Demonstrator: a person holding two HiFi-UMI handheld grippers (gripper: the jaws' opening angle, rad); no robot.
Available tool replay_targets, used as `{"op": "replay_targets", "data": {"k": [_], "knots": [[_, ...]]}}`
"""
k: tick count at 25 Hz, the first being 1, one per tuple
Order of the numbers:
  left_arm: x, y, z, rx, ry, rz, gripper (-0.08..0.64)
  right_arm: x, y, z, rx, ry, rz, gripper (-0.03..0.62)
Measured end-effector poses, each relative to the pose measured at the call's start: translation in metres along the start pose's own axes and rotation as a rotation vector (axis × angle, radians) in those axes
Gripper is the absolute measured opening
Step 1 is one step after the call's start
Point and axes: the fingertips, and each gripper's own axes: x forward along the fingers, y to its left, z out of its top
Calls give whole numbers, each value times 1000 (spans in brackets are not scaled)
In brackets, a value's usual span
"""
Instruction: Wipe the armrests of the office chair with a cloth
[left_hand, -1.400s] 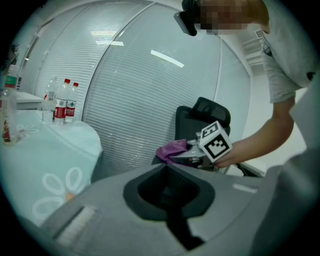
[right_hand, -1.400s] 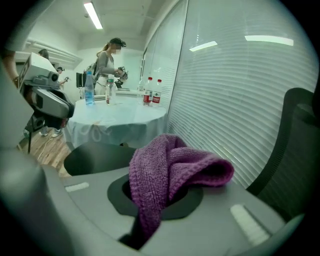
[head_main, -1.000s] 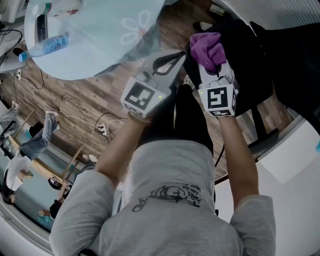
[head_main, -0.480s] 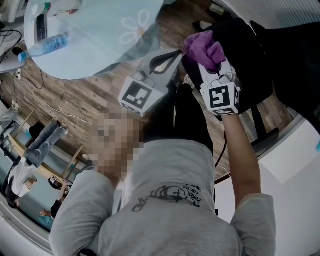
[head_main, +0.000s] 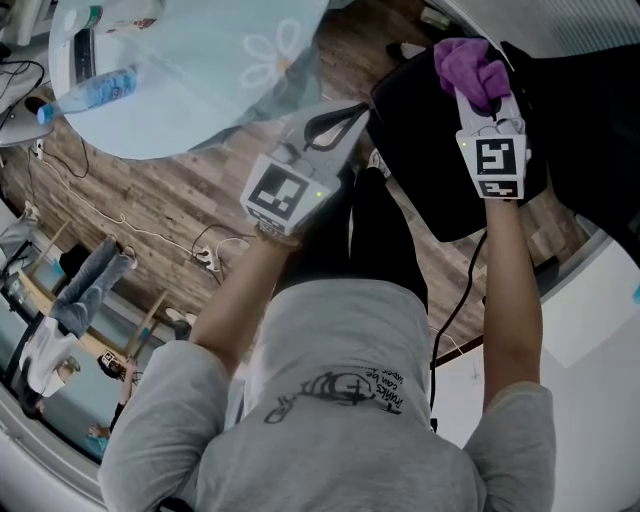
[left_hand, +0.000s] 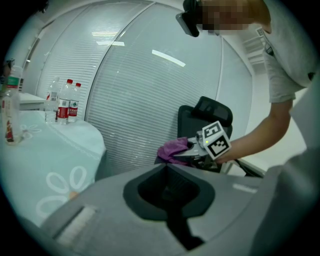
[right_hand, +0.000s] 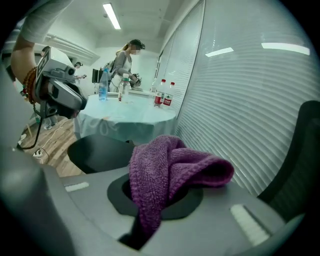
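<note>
My right gripper (head_main: 480, 98) is shut on a bunched purple cloth (head_main: 468, 62) and holds it over the black office chair (head_main: 430, 170), near the seat's far side. In the right gripper view the cloth (right_hand: 170, 170) drapes over the jaws and hides their tips. The chair's dark seat (right_hand: 95, 147) lies below, and its backrest (right_hand: 302, 165) rises at the right. My left gripper (head_main: 350, 110) is shut on nothing, left of the chair and apart from it. From the left gripper view I see the cloth (left_hand: 172, 149) and the right gripper (left_hand: 192, 152) ahead. I cannot pick out an armrest.
A round table with a pale blue flowered cover (head_main: 200, 70) stands at the upper left, with water bottles (left_hand: 62, 102) on it. Cables and a power strip (head_main: 205, 258) lie on the wood floor. White slatted blinds (right_hand: 250, 90) stand behind the chair. A person (right_hand: 122, 62) stands behind the table.
My right gripper has carried the purple cloth to the right and farther away across the chair. The left gripper has stayed almost where it was.
</note>
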Motion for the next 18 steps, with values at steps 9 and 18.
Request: {"op": "replay_targets", "data": {"k": [9, 18], "knots": [[-3, 2, 0, -4, -4, 5, 0, 6, -55, -17, 28, 32, -84, 29], [-4, 0, 0, -9, -11, 7, 0, 5, -19, -1, 88, -2, -111, 28]]}}
